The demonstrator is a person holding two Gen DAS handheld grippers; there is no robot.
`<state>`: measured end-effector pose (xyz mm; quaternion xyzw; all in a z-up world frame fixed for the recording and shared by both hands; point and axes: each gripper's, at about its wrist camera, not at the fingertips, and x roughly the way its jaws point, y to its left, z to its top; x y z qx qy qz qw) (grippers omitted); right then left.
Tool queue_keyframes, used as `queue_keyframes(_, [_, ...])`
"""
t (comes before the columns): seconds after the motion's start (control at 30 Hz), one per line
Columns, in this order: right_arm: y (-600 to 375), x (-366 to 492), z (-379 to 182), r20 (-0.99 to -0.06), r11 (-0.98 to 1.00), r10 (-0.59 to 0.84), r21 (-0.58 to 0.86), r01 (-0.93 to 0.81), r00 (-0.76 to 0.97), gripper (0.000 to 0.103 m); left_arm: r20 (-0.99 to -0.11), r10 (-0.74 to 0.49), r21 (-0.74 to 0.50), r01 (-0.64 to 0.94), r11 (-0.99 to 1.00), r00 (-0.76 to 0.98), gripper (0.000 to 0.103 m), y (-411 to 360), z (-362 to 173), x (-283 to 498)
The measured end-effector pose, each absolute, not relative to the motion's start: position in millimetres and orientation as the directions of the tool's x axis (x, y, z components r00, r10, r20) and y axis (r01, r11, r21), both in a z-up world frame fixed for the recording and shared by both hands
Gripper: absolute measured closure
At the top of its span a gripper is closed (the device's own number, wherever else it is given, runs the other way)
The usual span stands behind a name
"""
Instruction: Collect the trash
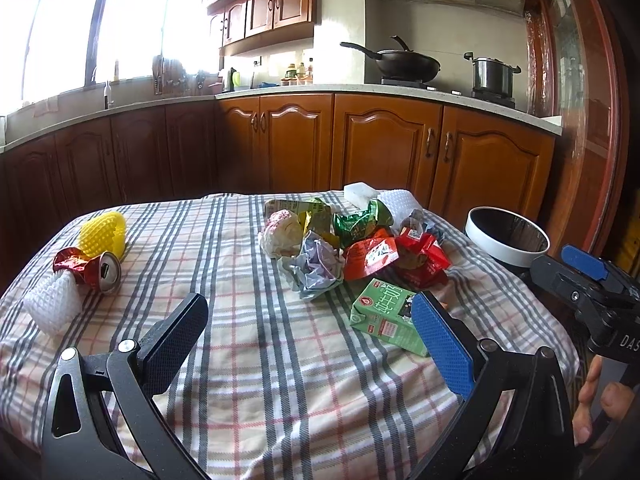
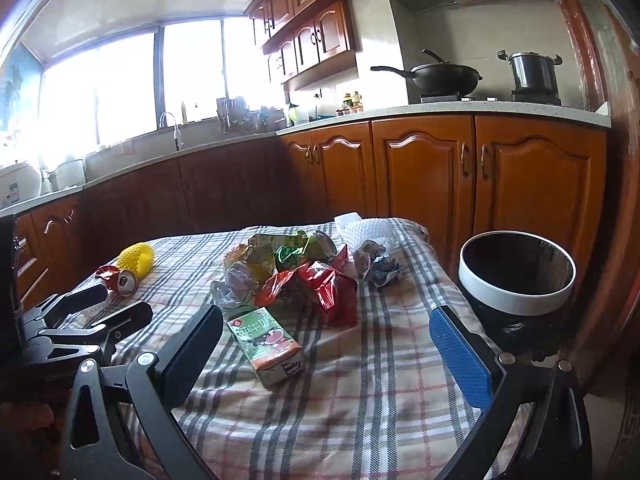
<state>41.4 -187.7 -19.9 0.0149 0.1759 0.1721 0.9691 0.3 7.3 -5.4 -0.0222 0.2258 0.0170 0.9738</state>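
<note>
Carton [image 2: 266, 346] lies near the worktop's front right edge, long axis running away from the right tool [image 2: 324, 336], whose spread fingers straddle it, nearer than the equally spread left tool [image 1: 310, 338].

Both wrist cams are looking forward, low over the bench [image 1: 248, 344], facing kitchen cabinets [image 2: 420, 168]; both are sharing the trash pile [image 1: 360, 240] and bin [image 2: 516, 296].
</note>
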Motion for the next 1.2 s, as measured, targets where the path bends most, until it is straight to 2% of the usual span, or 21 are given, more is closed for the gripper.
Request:
queue_keyframes(0.73, [-183.9,44.2,-22.0,-0.343,0.928,0.370,0.104,-0.357,0.864,0.000,-0.453,0.029,-0.027,-0.046,0.999,0.891,0.000,8.9,-9.5,2.0])
queue_keyframes(1.13, [-174.6,62.7,-33.7,-0.394,0.890,0.452,0.140,-0.434,0.800,0.000,-0.521,0.036,-0.042,-0.067,0.997,0.853,0.004,29.1,-19.3,28.2])
queue_keyframes(1.2, [-171.0,68.2,-37.4,-0.414,0.877,0.475,0.151,-0.457,0.776,0.003,-0.534,0.035,-0.044,-0.069,0.997,0.845,0.005,31.3,-20.3,33.9])
